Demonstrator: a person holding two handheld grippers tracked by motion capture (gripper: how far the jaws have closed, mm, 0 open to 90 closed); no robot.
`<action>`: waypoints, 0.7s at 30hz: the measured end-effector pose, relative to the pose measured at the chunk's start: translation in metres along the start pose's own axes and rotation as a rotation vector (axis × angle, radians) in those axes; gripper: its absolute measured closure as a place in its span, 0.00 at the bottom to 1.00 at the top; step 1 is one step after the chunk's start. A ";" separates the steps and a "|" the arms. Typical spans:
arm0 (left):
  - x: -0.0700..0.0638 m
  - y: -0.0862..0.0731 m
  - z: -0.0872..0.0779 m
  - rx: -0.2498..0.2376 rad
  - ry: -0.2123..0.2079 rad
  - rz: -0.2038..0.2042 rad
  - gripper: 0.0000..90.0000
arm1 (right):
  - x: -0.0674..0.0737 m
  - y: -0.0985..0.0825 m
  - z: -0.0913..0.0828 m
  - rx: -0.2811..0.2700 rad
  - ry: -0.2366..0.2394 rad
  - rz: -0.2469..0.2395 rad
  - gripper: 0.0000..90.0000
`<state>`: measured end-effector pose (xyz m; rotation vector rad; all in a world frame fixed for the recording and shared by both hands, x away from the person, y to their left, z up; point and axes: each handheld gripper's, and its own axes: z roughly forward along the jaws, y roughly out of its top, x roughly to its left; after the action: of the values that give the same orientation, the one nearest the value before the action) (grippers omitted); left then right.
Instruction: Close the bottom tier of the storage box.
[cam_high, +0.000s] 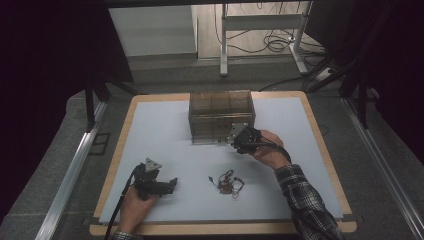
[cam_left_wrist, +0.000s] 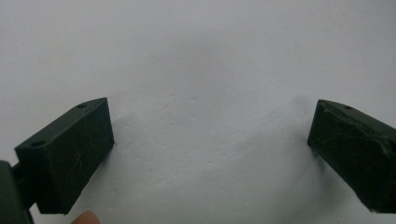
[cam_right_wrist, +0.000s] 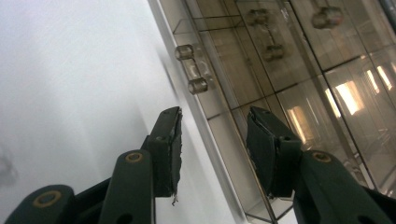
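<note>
A clear brown-tinted drawer box (cam_high: 220, 116) stands at the back middle of the white mat (cam_high: 165, 135). My right gripper (cam_high: 240, 137) is held at the box's front lower right. In the right gripper view its jaws (cam_right_wrist: 214, 140) stand apart with nothing pressed between them; the box's front face (cam_right_wrist: 299, 93) and a small clear drawer handle (cam_right_wrist: 191, 70) lie just ahead. My left gripper (cam_high: 170, 184) rests low on the mat at the front left, jaws wide open (cam_left_wrist: 210, 135) over bare mat. A small tangle of thin jewellery or wire (cam_high: 226, 183) lies on the mat between the two hands.
The mat lies on a wooden tabletop (cam_high: 320, 150) whose edges show all around. Dark curtains flank the table, and a desk frame with cables (cam_high: 260, 35) stands on the floor behind. A fingertip (cam_left_wrist: 84, 217) shows at the bottom of the left gripper view.
</note>
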<state>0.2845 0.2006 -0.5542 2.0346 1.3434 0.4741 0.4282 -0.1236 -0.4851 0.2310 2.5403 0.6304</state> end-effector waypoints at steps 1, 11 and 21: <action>0.000 0.000 0.000 0.000 0.000 0.000 0.01 | -0.001 -0.001 0.000 0.000 0.000 0.005 0.60; 0.000 0.000 0.000 0.000 0.000 0.000 0.01 | -0.017 -0.005 0.001 0.011 0.056 0.040 0.60; 0.000 0.000 0.000 0.000 0.000 -0.003 0.01 | -0.029 -0.009 0.006 0.031 0.105 0.039 0.60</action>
<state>0.2844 0.2005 -0.5542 2.0325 1.3460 0.4725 0.4558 -0.1367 -0.4815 0.2656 2.6538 0.6344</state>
